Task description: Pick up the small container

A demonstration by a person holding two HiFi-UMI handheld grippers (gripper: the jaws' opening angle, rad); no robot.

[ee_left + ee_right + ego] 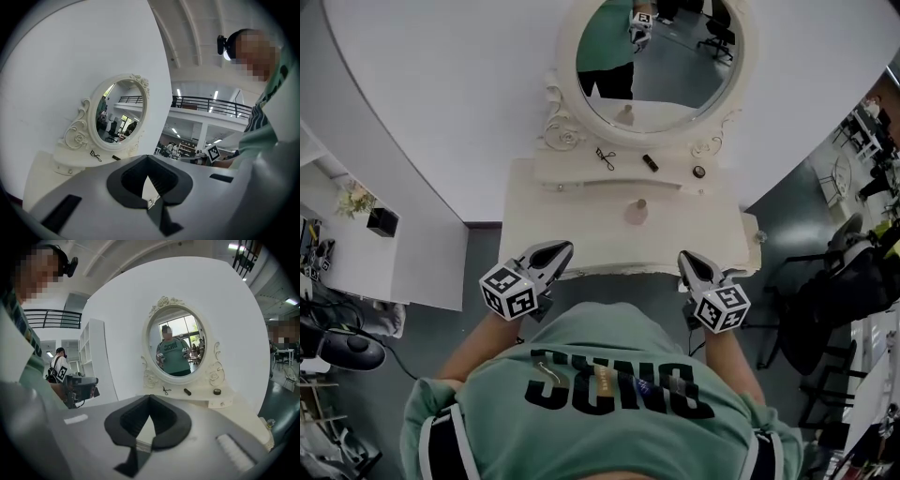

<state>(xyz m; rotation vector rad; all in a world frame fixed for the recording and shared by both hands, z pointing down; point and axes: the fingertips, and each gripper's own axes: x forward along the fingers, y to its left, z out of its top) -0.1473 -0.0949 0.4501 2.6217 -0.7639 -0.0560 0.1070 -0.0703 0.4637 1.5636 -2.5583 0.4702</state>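
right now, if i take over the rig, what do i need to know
Left gripper: shut, empty, at the dressing table's near edge.
Right gripper: shut, empty, also at the near edge.
Small pinkish container: stands mid-tabletop, in front of the shelf, untouched. A small round pot sits at the shelf's right end.
Done: nothing picked up.
Left: open a gripper, reach in, grip the container, lift.

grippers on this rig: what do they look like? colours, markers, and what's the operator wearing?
The left gripper and right gripper have pale grey shells, with black ribbed pads lining the jaws. Each carries a white cube printed with black square markers: left cube, right cube. The person wears a mint-green T-shirt with dark lettering.
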